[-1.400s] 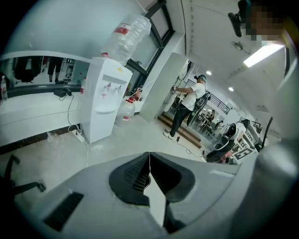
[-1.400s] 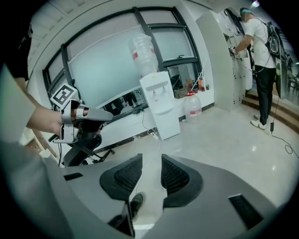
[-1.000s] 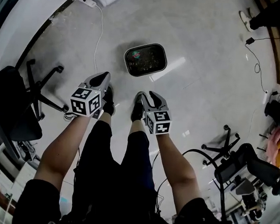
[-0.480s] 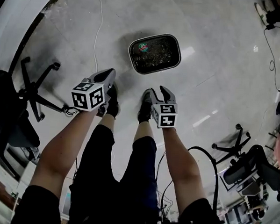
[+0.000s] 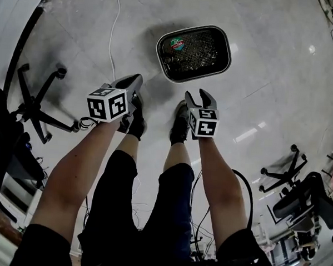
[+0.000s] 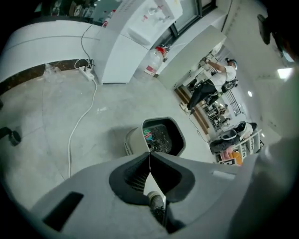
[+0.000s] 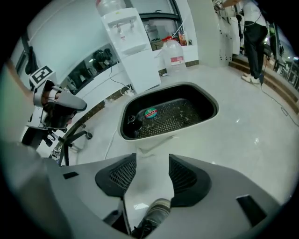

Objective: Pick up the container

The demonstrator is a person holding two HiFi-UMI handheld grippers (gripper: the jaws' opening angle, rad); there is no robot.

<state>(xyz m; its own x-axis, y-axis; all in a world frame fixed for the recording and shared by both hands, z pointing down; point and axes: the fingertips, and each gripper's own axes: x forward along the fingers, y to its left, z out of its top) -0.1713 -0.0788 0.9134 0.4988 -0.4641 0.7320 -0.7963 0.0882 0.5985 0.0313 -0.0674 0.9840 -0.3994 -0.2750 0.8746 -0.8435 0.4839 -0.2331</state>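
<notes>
Black mesh lines the inside of the white-walled container. It sits mouth-up on the pale floor a bit ahead of the person's shoes, long axis running across in front of them, right end angled slightly away. Left gripper has its jaws pressed together on nothing. Right gripper is spreading its jaws, only floor between them. There's a green-and-red round thing inside, no idea what. Both grippers hover short of the rim.
</notes>
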